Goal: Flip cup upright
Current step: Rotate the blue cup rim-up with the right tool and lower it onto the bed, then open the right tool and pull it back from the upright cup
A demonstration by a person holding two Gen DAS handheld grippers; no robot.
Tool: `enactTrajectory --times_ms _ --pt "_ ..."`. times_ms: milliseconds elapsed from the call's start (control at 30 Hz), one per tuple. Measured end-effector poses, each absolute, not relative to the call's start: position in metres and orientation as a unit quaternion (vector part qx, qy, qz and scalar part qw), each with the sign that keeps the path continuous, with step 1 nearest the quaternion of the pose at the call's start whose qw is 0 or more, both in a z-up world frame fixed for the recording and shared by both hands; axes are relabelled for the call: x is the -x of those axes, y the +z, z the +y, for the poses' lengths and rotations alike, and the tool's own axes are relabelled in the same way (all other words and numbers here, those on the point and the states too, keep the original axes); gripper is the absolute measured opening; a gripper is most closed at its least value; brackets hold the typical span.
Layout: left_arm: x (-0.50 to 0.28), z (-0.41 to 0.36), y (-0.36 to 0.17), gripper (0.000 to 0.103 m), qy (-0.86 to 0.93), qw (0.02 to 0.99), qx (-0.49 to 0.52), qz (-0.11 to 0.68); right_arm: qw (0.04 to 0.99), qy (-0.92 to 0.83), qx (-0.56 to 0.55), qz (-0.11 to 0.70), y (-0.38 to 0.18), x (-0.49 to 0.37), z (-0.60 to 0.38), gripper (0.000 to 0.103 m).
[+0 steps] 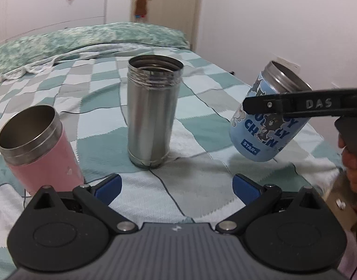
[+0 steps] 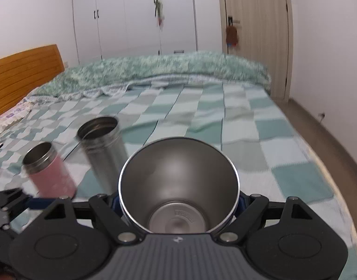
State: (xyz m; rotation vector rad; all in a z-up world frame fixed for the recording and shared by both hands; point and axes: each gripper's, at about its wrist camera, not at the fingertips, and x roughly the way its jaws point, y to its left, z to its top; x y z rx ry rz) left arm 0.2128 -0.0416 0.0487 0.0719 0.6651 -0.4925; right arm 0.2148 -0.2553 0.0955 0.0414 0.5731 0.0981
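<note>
Right tongs grasping the blue cup, tilted above the bed
Left tongs released, idle. Soft bedding could tip it once set down.

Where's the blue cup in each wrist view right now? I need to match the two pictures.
Left wrist view: the blue cup is at the right, tilted and off the bedspread, clamped in the right gripper.
Right wrist view: the same cup fills the lower centre; you look straight into its steel mouth, the blue outside hidden.
Shared landmark: the bare steel cup, upright beside the pink cup.
</note>
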Motion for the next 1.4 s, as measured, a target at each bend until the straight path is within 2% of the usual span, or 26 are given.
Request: enactTrajectory --times_ms 333,733,1033,1200,1400 --pt "-0.236 -0.054 0.045 0.103 -0.162 0.927 0.027 0.337 0.963 0.065 -0.002 0.26 0.073 -0.258 -0.262 0.083" --pt "-0.252 -0.07 0.039 0.103 -0.124 0.93 0.011 0.346 0.952 0.069 0.03 0.297 0.046 -0.309 -0.254 0.083" --pt "-0.252 -0.073 0.037 0.103 -0.125 0.93 0.007 0.345 0.947 0.075 0.027 0.311 0.048 -0.316 -0.256 0.084" --pt "-0.244 -0.073 0.042 0.103 -0.13 0.932 0.003 0.338 0.951 0.08 0.019 0.297 0.056 -0.302 -0.26 0.099" --pt "-0.215 -0.066 0.056 0.103 -0.136 0.938 0.0 0.32 0.967 0.076 0.006 0.241 0.073 -0.255 -0.264 0.103"
